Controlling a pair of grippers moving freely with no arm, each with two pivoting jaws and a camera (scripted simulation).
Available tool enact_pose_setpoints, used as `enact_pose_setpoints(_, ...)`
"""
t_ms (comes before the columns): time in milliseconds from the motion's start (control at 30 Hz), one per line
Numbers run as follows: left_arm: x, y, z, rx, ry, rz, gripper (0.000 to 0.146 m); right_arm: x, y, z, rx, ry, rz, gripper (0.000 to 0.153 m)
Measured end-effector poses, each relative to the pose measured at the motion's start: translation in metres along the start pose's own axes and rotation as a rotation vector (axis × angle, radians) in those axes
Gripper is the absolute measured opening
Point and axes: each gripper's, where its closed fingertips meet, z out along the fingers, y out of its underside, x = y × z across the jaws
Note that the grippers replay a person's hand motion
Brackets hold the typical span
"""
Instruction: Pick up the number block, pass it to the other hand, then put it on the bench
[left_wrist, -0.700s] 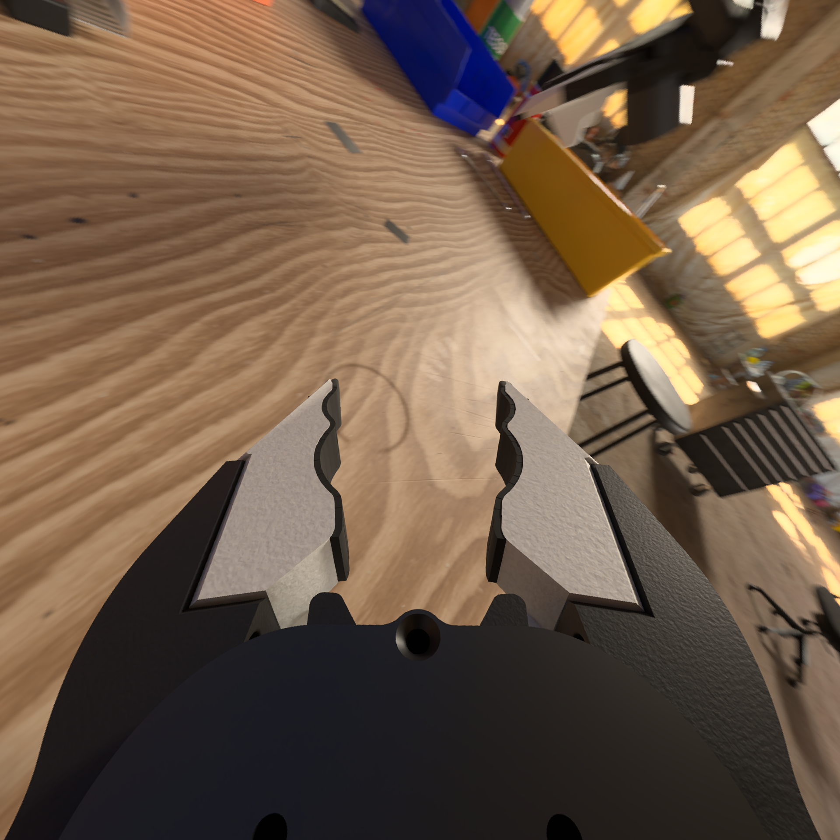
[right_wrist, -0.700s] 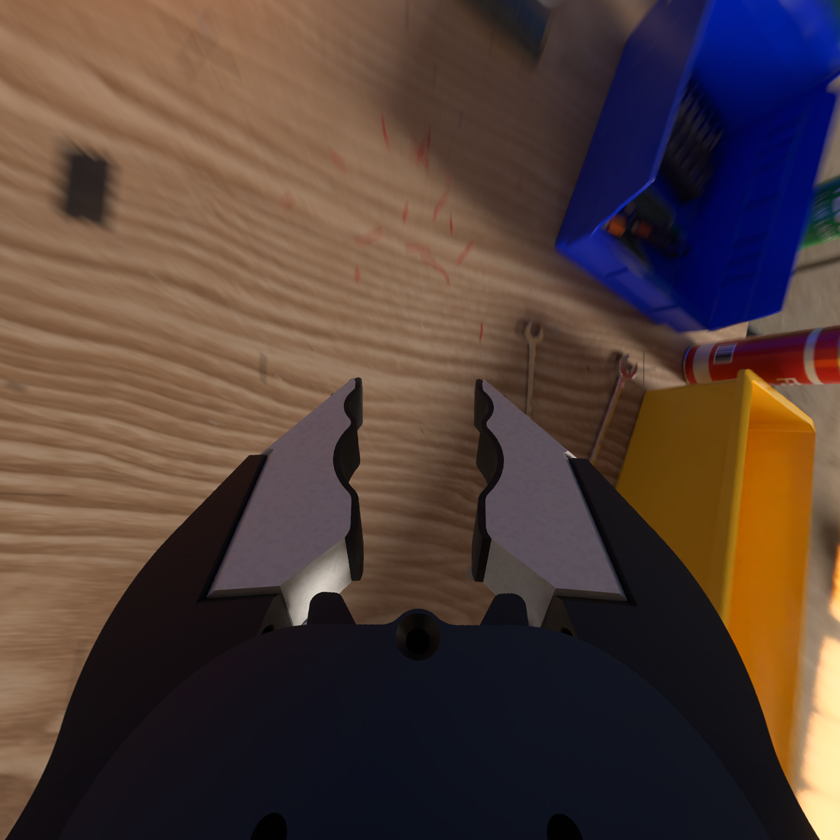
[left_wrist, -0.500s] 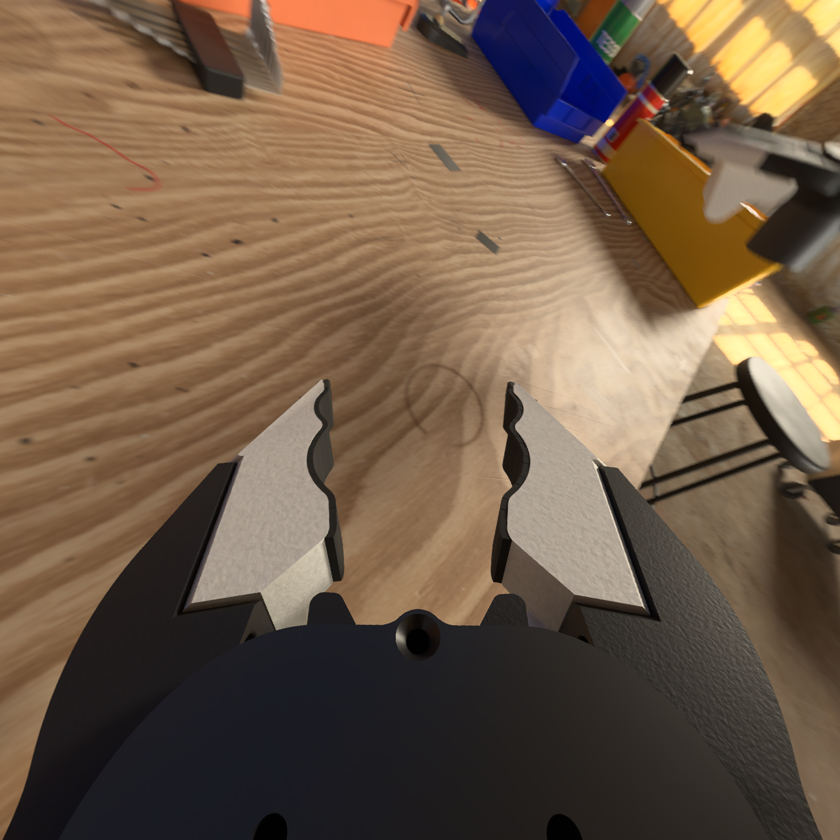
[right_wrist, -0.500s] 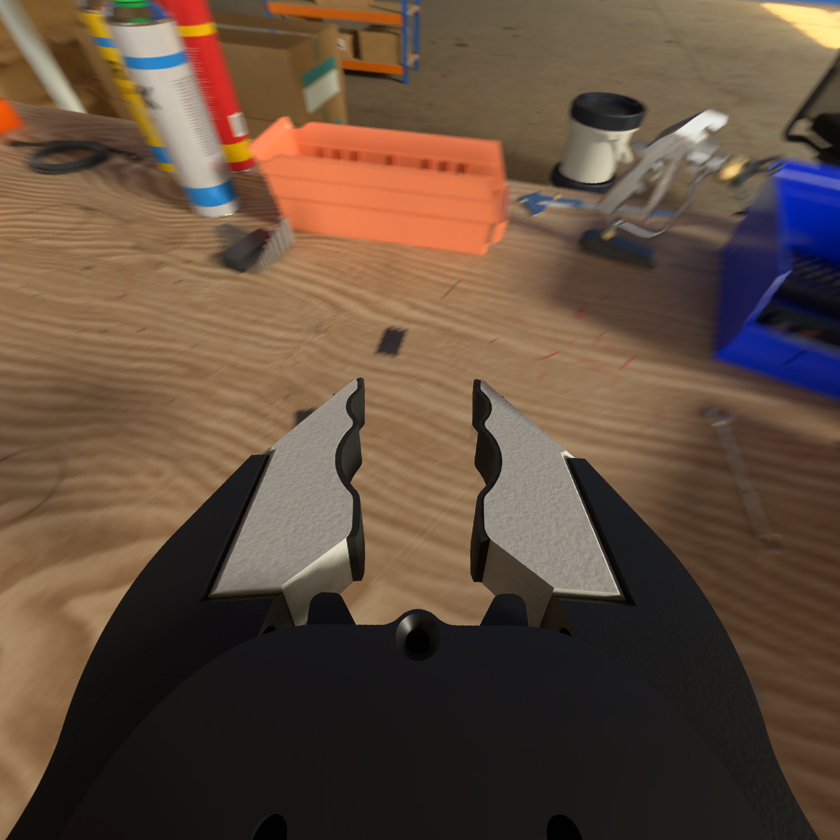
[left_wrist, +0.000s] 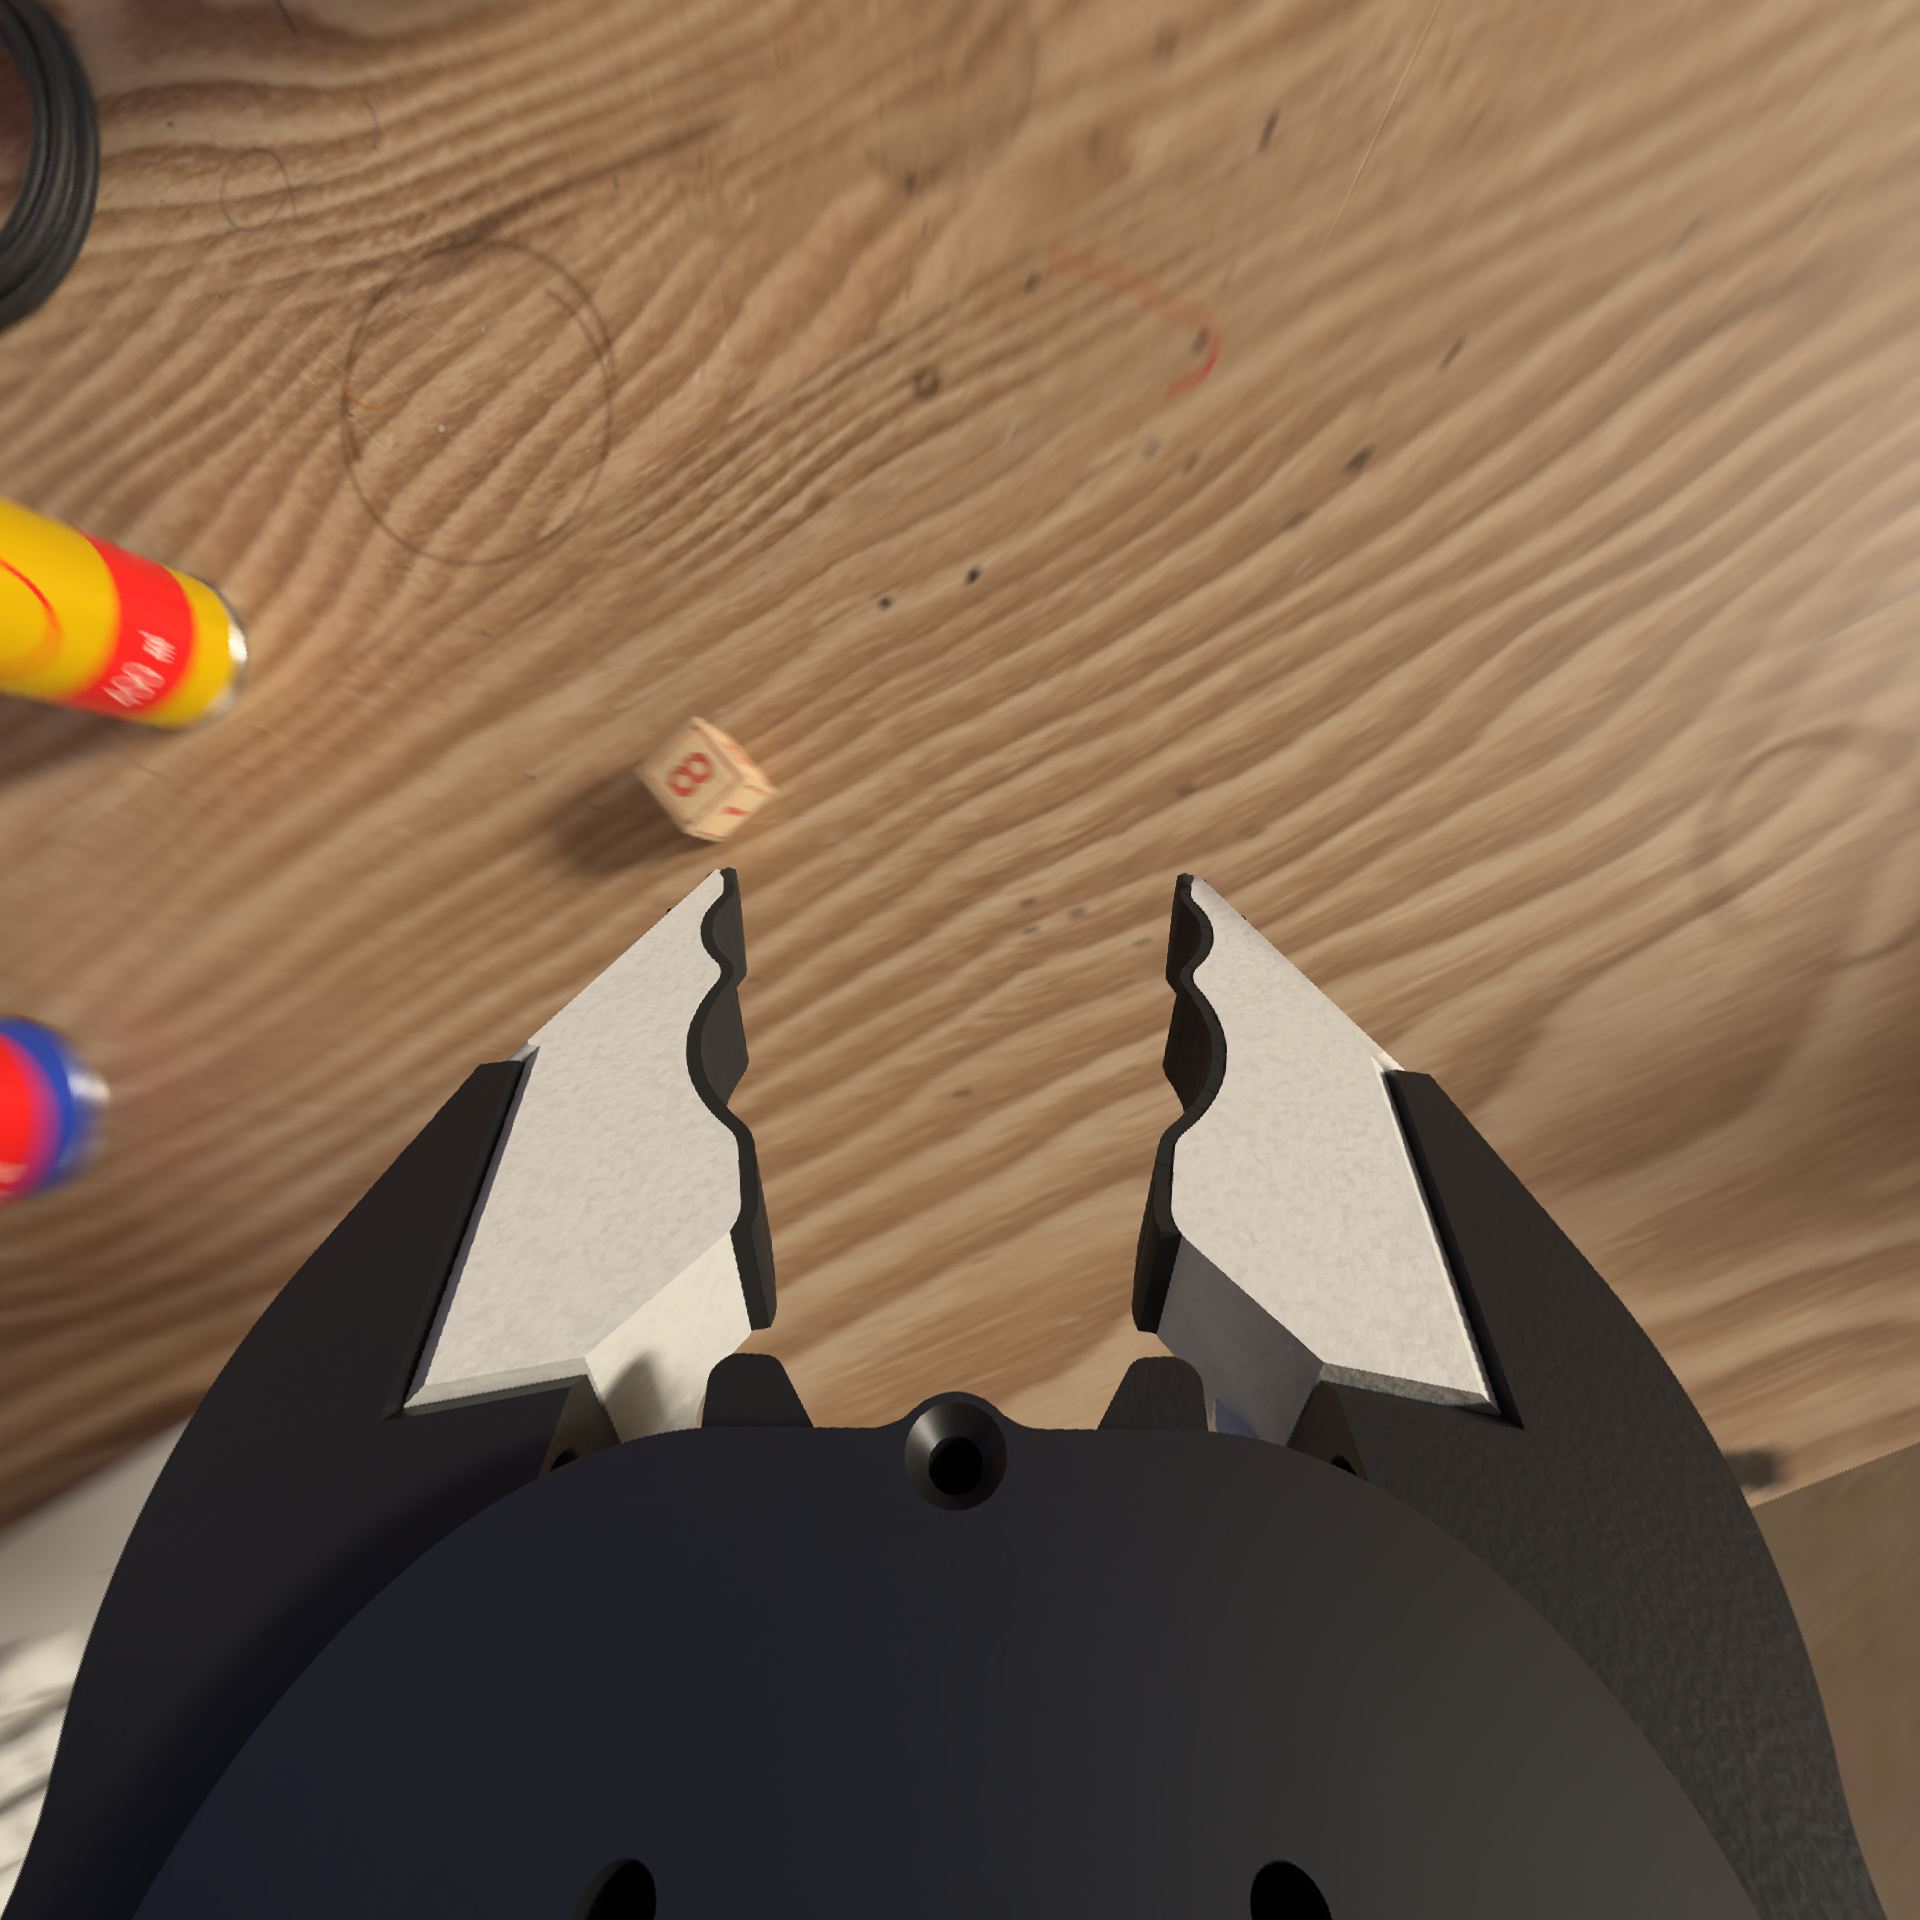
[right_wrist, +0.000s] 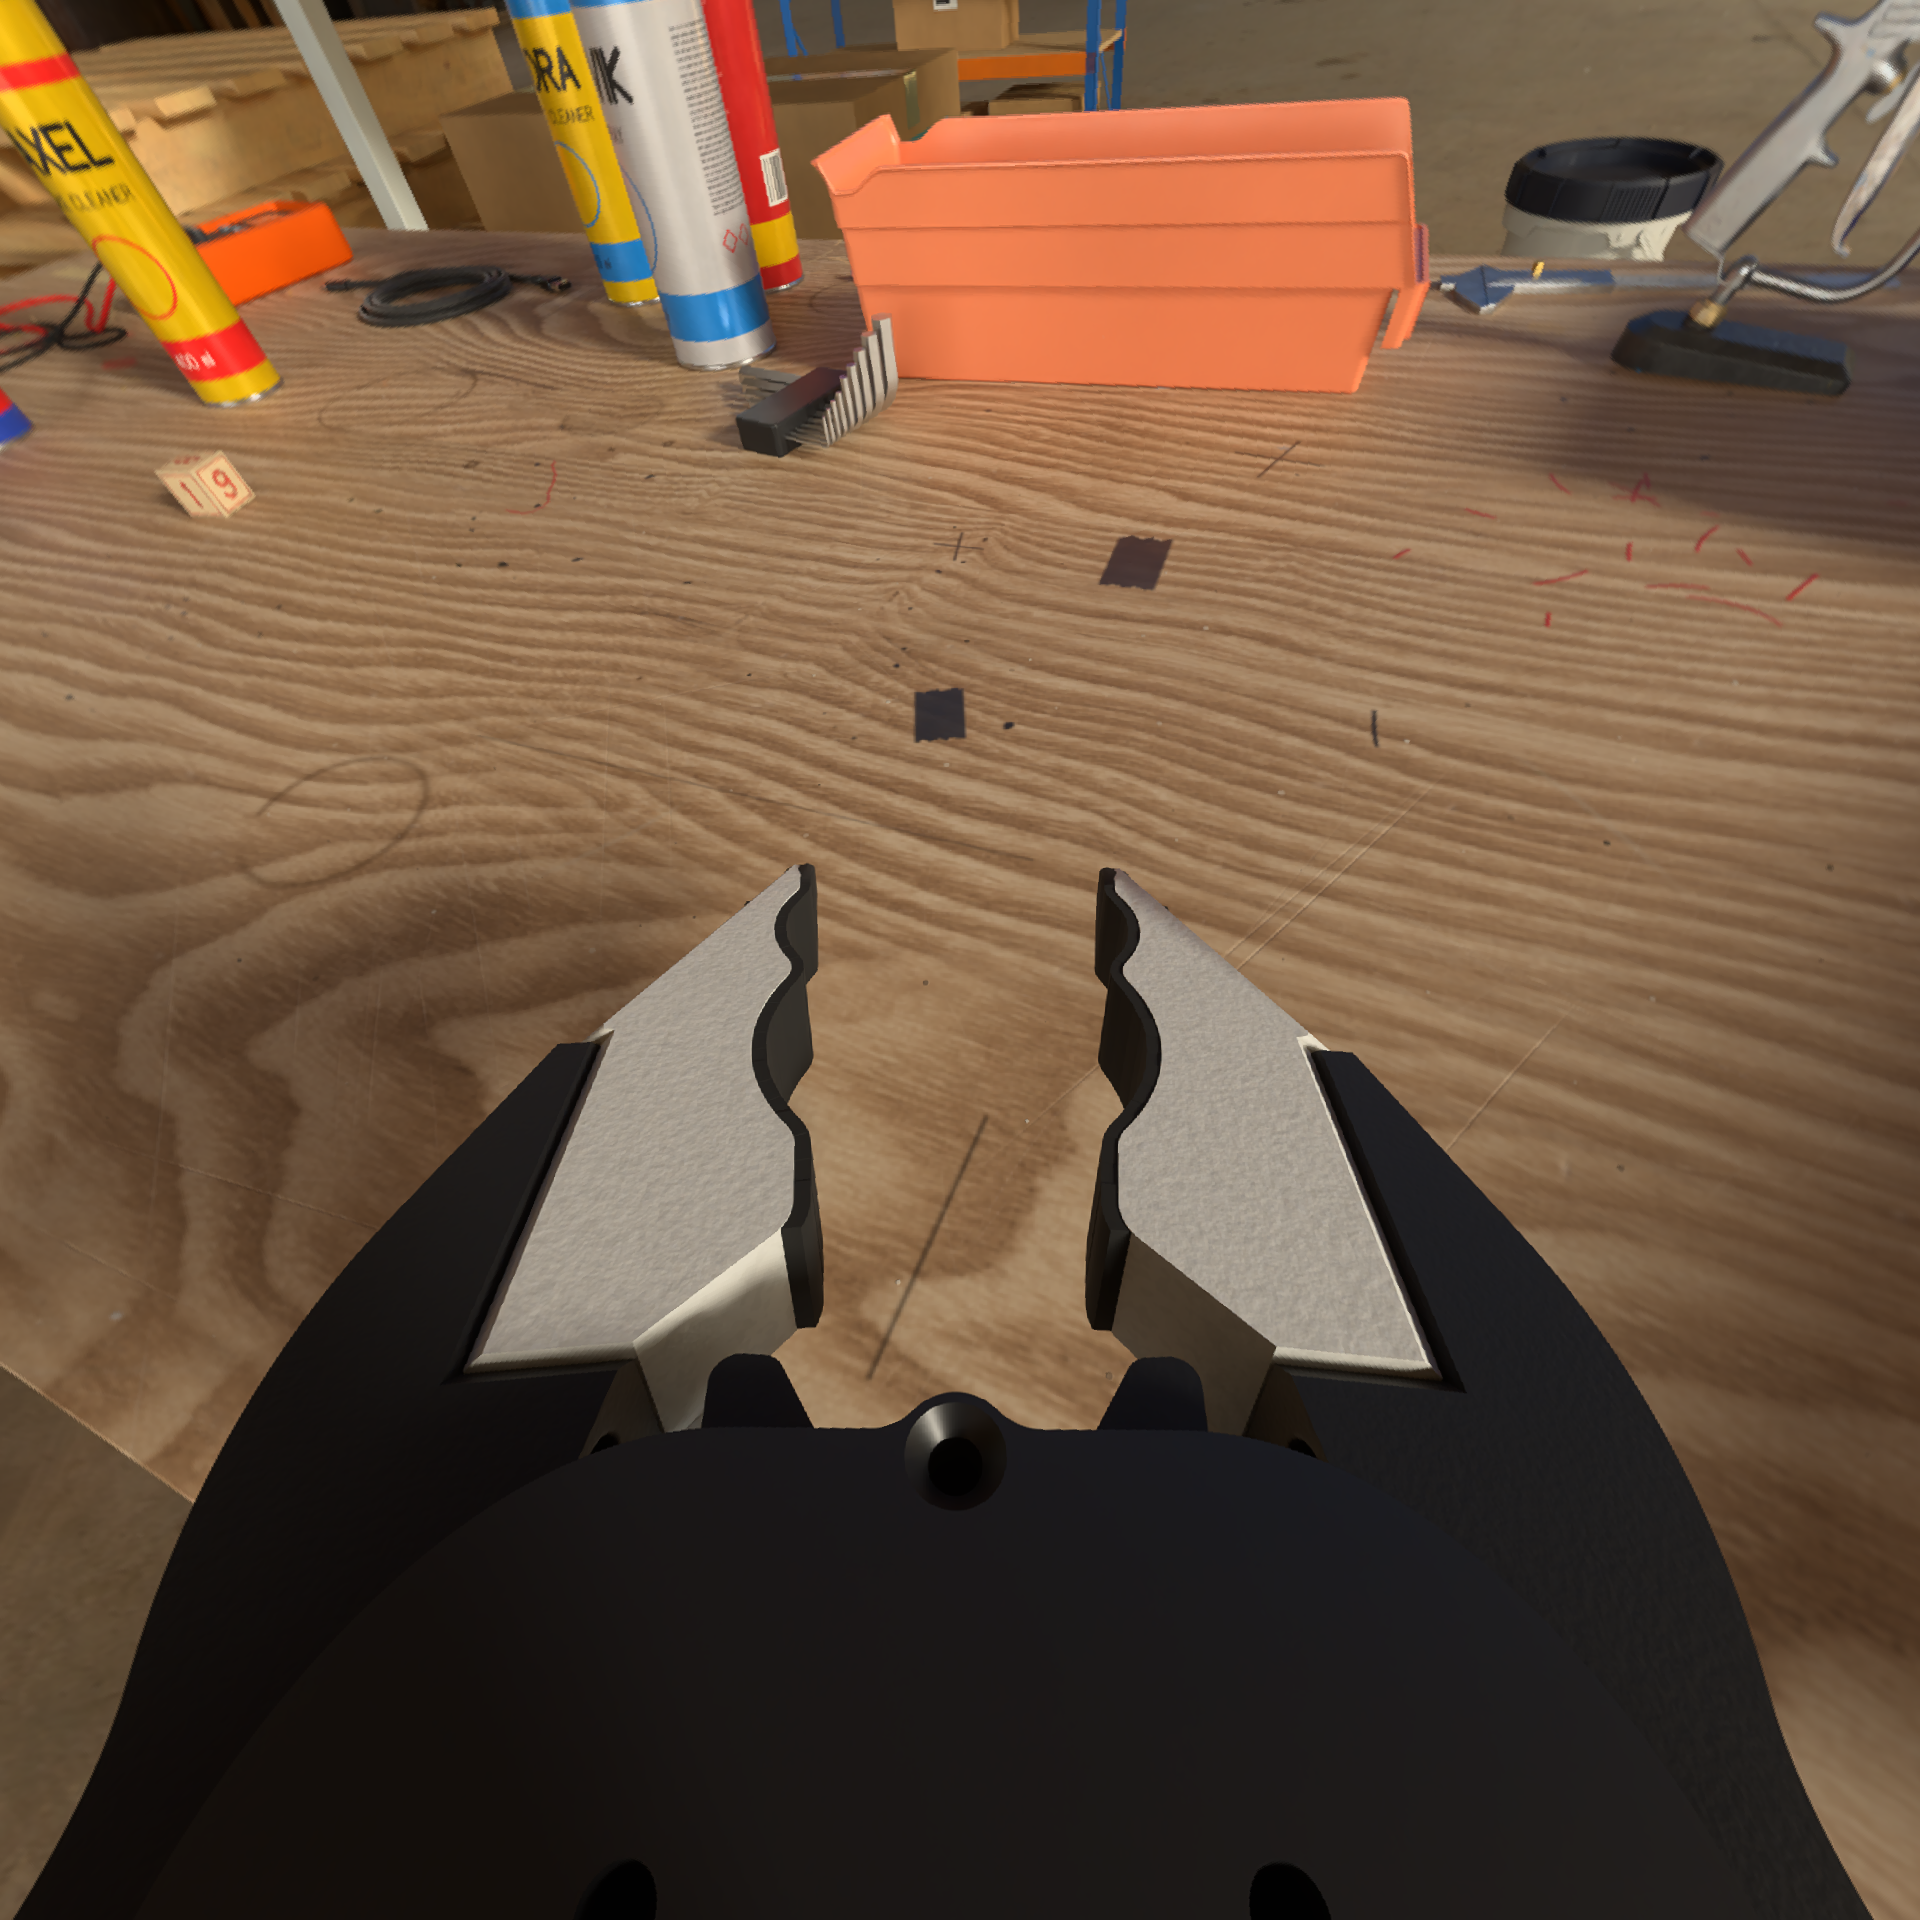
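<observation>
Two grippers are seen above the wooden bench (right_wrist: 1143, 790), both with jaws spread and nothing held. The left gripper (left_wrist: 954, 878) is pointed down at the bench; the number block (left_wrist: 707, 779) is found resting on the wood just beyond its left fingertip, apart from it. From the right gripper (right_wrist: 956, 873), the number block (right_wrist: 206, 483) is seen toward the far left corner of the benchtop, near a yellow spray can (right_wrist: 125, 223). An orange bin (right_wrist: 1122, 249) is placed along the far edge.

Warm-lit concrete floor (right_wrist: 1299, 52), cardboard boxes (right_wrist: 862, 88)
</observation>
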Motion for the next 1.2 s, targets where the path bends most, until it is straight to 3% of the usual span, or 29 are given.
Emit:
enact_pose_setpoints(167,-0.038,-0.012,0.03,-0.26,-0.033,0.516,0.087,-0.01,-0.001,0.007,-0.004,-0.035,-0.059,0.053)
enact_pose_setpoints(233,-0.05,-0.01,0.041,-0.343,-0.015,0.617,0.089,-0.013,0.002,0.01,-0.023,-0.046,-0.069,0.053)
enact_pose_setpoints(400,-0.064,0.001,0.067,-0.454,0.064,0.763,0.084,-0.016,0.009,0.012,-0.047,-0.044,-0.095,0.053)
enact_pose_setpoints(600,-0.081,0.016,0.089,-0.637,0.0,0.861,0.078,-0.017,0.012,0.012,-0.064,-0.047,-0.088,0.052)
enact_pose_setpoints(667,-0.082,0.021,0.094,-0.661,0.015,0.862,0.066,-0.018,0.012,0.013,-0.066,-0.047,-0.09,0.052)
enact_pose_setpoints(733,-0.081,0.024,0.096,-0.669,0.041,0.867,0.04,-0.018,0.013,0.013,-0.072,-0.045,-0.095,0.056)
enact_pose_setpoints(767,-0.081,0.024,0.095,-0.663,0.048,0.871,0.028,-0.018,0.013,0.014,-0.075,-0.044,-0.098,0.06)
enact_pose_setpoints(967,-0.067,0.005,0.064,-0.455,0.075,0.843,0.027,-0.018,0.013,0.016,-0.08,-0.051,-0.093,0.073)
enact_pose_setpoints(1100,-0.034,-0.028,0.022,-0.145,0.109,0.812,0.027,-0.02,0.007,0.02,-0.073,-0.078,-0.097,0.073)
enact_pose_setpoints(1200,0.015,-0.059,-0.014,0.124,0.241,0.747,0.027,-0.026,-0.011,0.029,-0.06,-0.151,-0.093,0.073)
